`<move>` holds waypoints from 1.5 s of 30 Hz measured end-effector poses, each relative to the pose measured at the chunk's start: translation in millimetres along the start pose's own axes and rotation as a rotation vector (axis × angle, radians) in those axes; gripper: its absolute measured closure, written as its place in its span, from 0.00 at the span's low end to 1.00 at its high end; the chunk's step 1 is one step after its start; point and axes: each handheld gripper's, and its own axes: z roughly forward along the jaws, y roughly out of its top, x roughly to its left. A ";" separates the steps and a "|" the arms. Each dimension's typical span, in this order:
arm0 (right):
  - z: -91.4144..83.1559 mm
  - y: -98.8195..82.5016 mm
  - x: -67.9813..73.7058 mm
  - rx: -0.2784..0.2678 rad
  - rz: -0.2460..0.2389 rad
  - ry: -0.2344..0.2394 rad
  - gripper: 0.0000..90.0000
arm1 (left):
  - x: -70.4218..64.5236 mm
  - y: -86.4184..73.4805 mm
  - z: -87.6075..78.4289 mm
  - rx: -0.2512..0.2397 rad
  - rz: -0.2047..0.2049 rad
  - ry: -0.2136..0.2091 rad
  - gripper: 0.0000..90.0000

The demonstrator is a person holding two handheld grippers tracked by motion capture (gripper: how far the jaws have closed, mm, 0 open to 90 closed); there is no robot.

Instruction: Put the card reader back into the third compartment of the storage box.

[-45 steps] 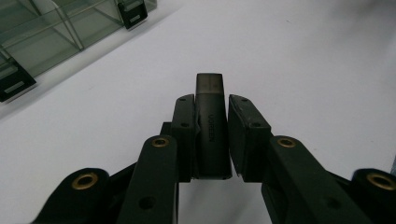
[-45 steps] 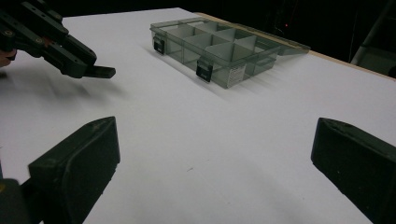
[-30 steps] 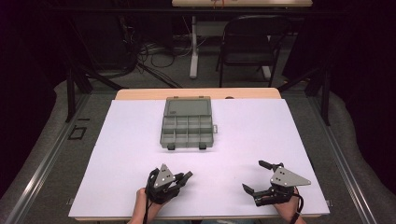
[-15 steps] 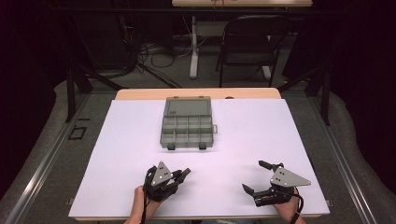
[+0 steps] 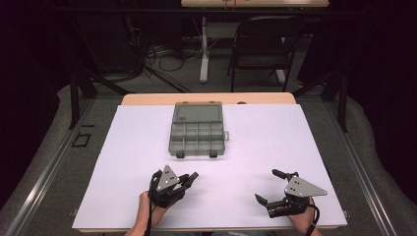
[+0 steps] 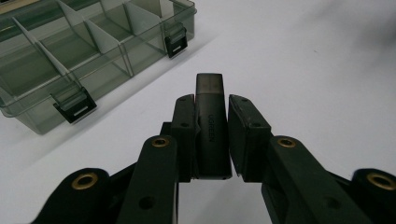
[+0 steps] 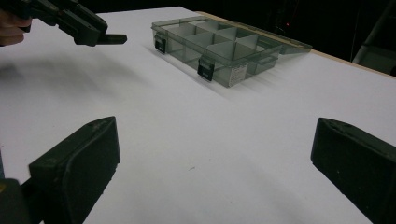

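Gripping a dark adapter (image 6: 212, 126), left claw (image 6: 212, 135) near organizer box (image 5: 197, 132), right claw (image 5: 275, 189) agape over bare sheet (image 5: 255, 147).

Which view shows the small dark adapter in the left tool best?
Left gripper view: the adapter sits close up, clamped, its lettering visible. In the high view it is a dark tip; in the right gripper view, a far sliver.

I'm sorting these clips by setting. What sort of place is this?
Probably a lab or recording workspace, not a home: a table under a plain white sheet holds just a compartment box, loose cables run over the floor behind it, and a folding chair stands in a dark room.
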 end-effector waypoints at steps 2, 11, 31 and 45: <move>-0.1 0.0 -0.1 0.000 0.000 -0.001 0.01 | 0.9 1.4 0.3 -0.002 -0.001 0.002 0.81; 0.3 -0.5 -0.8 -0.002 -0.001 0.000 0.01 | 6.5 9.4 2.4 -0.013 0.004 0.007 0.81; 0.3 -0.5 -0.9 -0.001 0.001 0.001 0.01 | 19.4 29.5 3.7 -0.050 0.001 0.025 0.81; 0.7 -0.9 -1.8 0.000 0.004 0.000 0.01 | 30.2 39.2 2.3 -0.079 -0.011 0.036 0.81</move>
